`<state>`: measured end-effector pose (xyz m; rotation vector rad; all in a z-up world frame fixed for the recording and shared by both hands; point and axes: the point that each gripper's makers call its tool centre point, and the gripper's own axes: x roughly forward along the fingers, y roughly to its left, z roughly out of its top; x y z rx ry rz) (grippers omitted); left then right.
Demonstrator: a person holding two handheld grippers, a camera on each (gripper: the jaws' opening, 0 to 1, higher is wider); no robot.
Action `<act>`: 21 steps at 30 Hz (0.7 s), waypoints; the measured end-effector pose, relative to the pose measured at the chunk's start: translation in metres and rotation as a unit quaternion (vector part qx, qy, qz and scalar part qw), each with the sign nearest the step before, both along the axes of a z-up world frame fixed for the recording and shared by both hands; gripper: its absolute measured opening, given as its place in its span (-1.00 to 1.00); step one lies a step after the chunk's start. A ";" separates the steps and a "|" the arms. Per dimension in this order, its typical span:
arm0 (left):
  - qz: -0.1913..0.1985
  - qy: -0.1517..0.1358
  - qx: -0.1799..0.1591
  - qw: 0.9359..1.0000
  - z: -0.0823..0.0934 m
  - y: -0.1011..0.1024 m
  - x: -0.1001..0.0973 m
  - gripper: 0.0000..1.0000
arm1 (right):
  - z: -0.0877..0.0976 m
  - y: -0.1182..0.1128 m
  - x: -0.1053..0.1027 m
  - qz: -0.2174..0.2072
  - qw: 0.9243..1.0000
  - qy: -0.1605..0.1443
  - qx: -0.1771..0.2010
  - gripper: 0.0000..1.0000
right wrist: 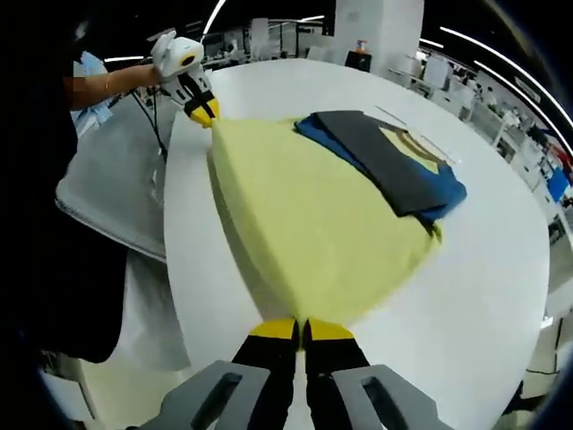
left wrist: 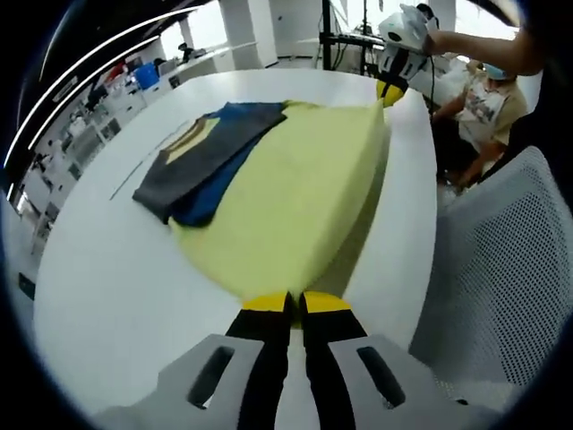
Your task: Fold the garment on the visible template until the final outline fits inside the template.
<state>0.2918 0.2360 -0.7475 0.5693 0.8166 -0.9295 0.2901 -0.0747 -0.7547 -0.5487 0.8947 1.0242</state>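
In the left gripper view, the left tool (left wrist: 296,303) was clenched on one corner of the yellow garment (left wrist: 286,193), its yellow-tipped jaws pressed together on the cloth's near edge. The garment stretched away from that tool across the white worktop (left wrist: 116,278), with grey and blue parts (left wrist: 210,157) folded over its far left portion. At the far end, to the right, the right tool (left wrist: 390,92) pinched the opposite corner, held by a person's hand. In the right gripper view, the right tool (right wrist: 302,329) was likewise clenched on the garment (right wrist: 313,224), and the left tool (right wrist: 204,111) gripped the far corner at upper left, the cloth taut between them.
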 end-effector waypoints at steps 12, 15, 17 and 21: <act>0.011 0.000 -0.003 1.000 0.027 -0.001 -0.008 -0.97 | 0.032 0.001 -0.005 0.001 1.000 -0.001 0.003 -1.00; 0.018 0.000 -0.006 1.000 0.035 0.001 -0.007 -0.97 | 0.038 0.002 -0.008 0.000 1.000 0.002 0.006 -1.00; 0.020 0.000 -0.003 1.000 0.039 0.001 -0.008 -0.97 | 0.043 0.002 -0.011 0.001 1.000 0.002 0.006 -1.00; 0.023 0.001 -0.003 1.000 0.046 0.002 -0.010 -0.97 | 0.049 0.004 -0.015 0.007 1.000 0.002 0.003 -1.00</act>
